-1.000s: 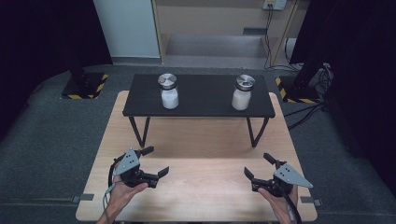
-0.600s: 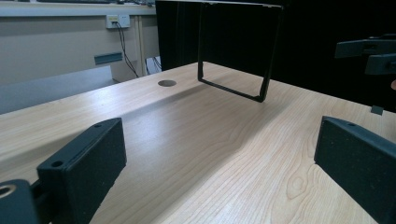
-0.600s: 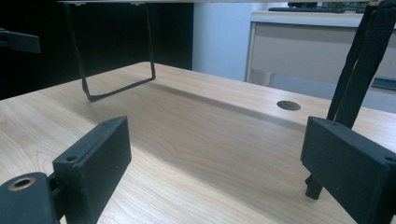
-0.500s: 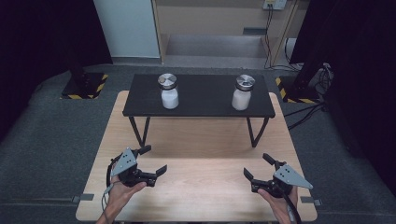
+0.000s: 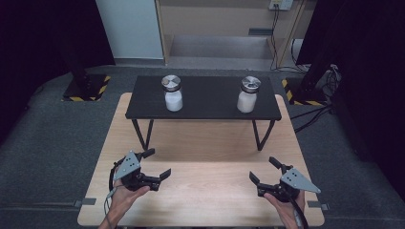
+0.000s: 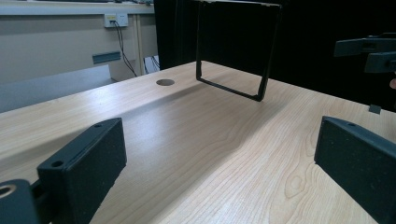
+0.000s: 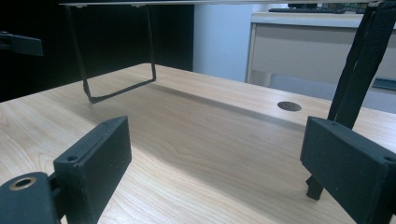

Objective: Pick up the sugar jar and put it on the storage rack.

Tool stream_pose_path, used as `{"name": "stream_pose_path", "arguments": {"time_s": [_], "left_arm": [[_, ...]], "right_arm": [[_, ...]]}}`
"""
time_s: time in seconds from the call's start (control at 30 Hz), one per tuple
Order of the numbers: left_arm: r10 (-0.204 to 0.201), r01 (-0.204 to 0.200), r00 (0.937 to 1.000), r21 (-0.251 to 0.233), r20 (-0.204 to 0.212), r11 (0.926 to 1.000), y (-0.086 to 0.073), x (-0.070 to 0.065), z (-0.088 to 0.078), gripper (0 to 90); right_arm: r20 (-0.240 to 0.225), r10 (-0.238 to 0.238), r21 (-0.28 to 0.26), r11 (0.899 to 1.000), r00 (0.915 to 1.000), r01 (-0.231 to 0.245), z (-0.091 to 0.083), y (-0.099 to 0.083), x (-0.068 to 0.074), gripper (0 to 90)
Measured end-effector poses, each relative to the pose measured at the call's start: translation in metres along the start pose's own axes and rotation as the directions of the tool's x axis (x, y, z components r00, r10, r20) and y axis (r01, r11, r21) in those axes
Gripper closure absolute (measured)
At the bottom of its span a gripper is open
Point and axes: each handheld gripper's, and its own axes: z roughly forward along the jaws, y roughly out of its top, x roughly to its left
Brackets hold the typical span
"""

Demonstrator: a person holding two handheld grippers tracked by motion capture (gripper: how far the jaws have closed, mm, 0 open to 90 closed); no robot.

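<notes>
The light wooden table (image 5: 200,191) carries a low black metal-legged shelf (image 5: 205,102) across its far half. On that shelf stand two glass jars of white powder with silver lids, the left jar (image 5: 172,93) toward the shelf's left and the right jar (image 5: 248,94) toward its right, well apart from each other and both upright.

At the near edge of the table the person's forearms come in from below. The left hand (image 5: 125,193) holds the left gripper (image 5: 156,164) low over the wood, turned toward the table's middle, with its jaws spread wide and nothing between them. The right hand (image 5: 285,207) holds the right gripper (image 5: 263,170) at the same distance from the near edge, angled inward and toward the shelf; its jaws also stand wide apart and bare.

Both jars lie well apart from the fingers, up on the shelf beyond a stretch of bare wood. In the left gripper view the black pads (image 6: 86,168) frame open tabletop, one looped shelf leg (image 6: 233,51) farther off, and a round grommet hole (image 6: 165,82) in the wood. In the right gripper view a shelf leg (image 7: 355,79) rises just beside the right-hand pad, while the shelf's other looped leg (image 7: 116,60) stands farther off.
</notes>
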Motion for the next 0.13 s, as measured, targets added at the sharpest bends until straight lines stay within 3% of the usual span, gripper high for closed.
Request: {"name": "stream_pose_path", "arguments": {"time_s": [0.13], "left_arm": [[0.001,-0.001,1.0,-0.001,-0.002,1.0,0.0003,-0.0003,-0.0003,0.8]], "right_arm": [[-0.002,0.002,0.001,1.0,1.0,-0.002,0.0003,-0.0003,-0.0005,8.7]]}}
